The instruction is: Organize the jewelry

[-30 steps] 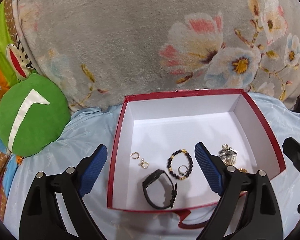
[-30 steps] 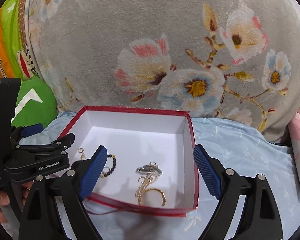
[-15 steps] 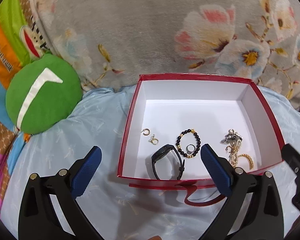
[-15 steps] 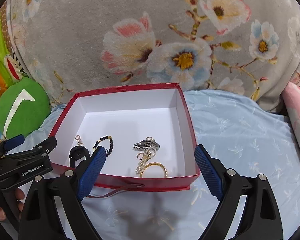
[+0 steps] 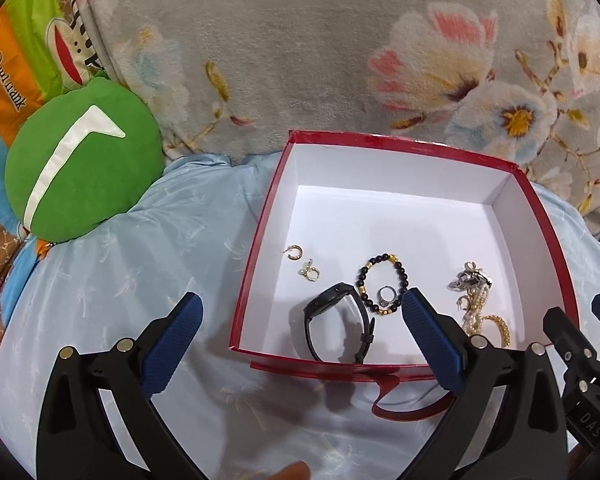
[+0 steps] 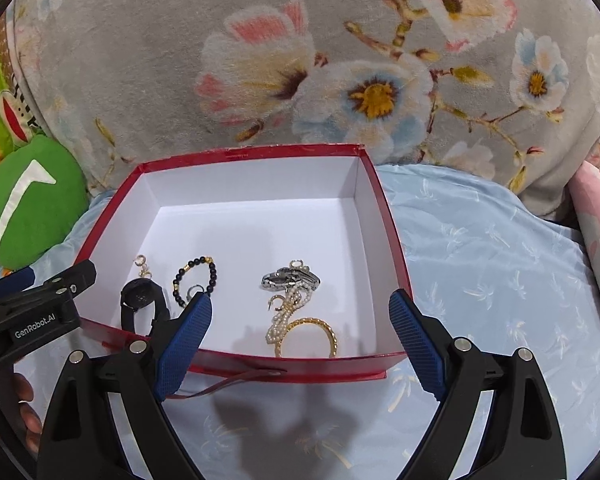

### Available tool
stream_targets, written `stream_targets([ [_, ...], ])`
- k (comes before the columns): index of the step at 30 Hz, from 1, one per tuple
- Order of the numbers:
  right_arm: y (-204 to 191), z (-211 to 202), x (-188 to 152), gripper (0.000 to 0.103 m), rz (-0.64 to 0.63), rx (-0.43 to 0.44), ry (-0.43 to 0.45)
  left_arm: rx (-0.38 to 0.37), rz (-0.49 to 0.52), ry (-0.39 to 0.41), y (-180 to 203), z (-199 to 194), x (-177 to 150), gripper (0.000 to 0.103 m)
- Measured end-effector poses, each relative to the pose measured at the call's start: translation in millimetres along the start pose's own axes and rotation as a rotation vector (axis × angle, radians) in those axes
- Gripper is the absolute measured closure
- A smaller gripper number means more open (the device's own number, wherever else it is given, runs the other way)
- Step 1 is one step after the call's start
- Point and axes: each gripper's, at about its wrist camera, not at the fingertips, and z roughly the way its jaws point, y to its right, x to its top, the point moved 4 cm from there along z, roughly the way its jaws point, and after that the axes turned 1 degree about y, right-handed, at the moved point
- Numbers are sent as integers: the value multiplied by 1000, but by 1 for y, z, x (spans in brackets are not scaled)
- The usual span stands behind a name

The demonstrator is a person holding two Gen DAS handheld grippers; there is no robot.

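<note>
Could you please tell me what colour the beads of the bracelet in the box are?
Bracelet: black beads with a few gold ones, clearest in the left wrist view.

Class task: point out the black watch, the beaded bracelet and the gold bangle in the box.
black watch (image 5: 327, 303): left wrist view, on its case.
beaded bracelet (image 5: 403, 274): left wrist view, on black beads.
gold bangle (image 6: 327, 327): right wrist view, on its rim.

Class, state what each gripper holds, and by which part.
Nothing: the left gripper and right gripper are both open and empty; the jewelry lies in the red box.
</note>
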Motion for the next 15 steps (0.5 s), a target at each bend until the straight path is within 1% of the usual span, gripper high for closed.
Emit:
stream_targets([
  [4,-6,2,-4,15,-46,-7,-27,3,39,-16,8,3,-5,5],
  [9,-12,3,-9,15,-81,-12,-53,28,31,-42,4,8,-9,6],
  [15,-15,-1,-9,15,-95,-8,-50,37,34,-34,4,3,-9,5],
])
